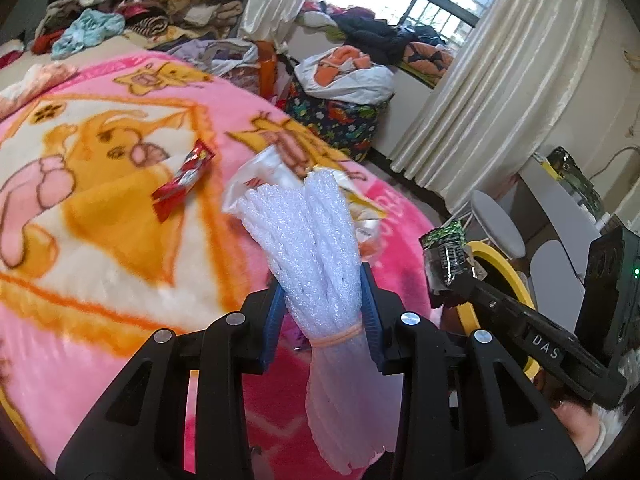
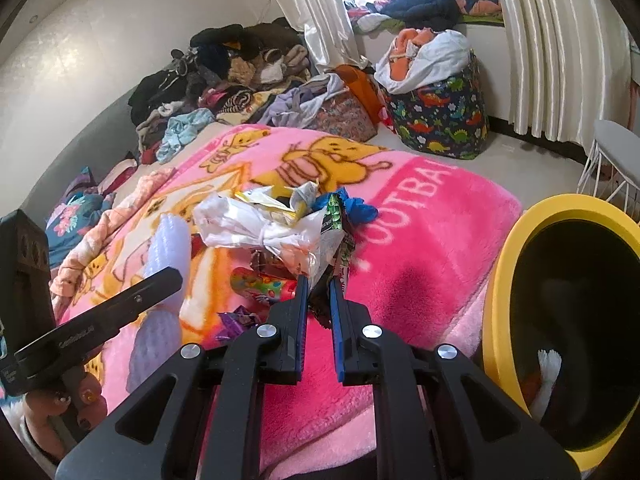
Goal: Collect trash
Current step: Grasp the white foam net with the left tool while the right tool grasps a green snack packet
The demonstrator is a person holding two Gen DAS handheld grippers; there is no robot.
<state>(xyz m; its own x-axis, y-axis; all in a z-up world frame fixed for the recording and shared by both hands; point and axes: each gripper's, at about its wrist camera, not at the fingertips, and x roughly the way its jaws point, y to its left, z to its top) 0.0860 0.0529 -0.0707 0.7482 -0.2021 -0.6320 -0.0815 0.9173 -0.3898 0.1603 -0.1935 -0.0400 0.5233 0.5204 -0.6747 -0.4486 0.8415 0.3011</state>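
My left gripper (image 1: pixel 322 280) is shut on a white foam net sleeve (image 1: pixel 316 248) tied with a rubber band, held above the pink blanket (image 1: pixel 120 240). A red wrapper (image 1: pixel 182 184) and a white wrapper (image 1: pixel 260 176) lie on the blanket beyond it. My right gripper (image 2: pixel 319 280) is shut on a green and black snack wrapper (image 2: pixel 338 236), which also shows in the left wrist view (image 1: pixel 446 256). A pile of trash lies just past it: a knotted white plastic bag (image 2: pixel 256 228), a colourful wrapper (image 2: pixel 260 284), a purple wrapper (image 2: pixel 236 320). The yellow bin (image 2: pixel 516 240) stands to the right.
Heaps of clothes (image 2: pixel 224 76) lie at the far end of the bed. A dinosaur-print basket (image 2: pixel 440 116) stands by the curtains (image 2: pixel 552 48). A white wire stool (image 2: pixel 612 152) stands behind the bin. White trash (image 2: pixel 548 376) lies inside the bin.
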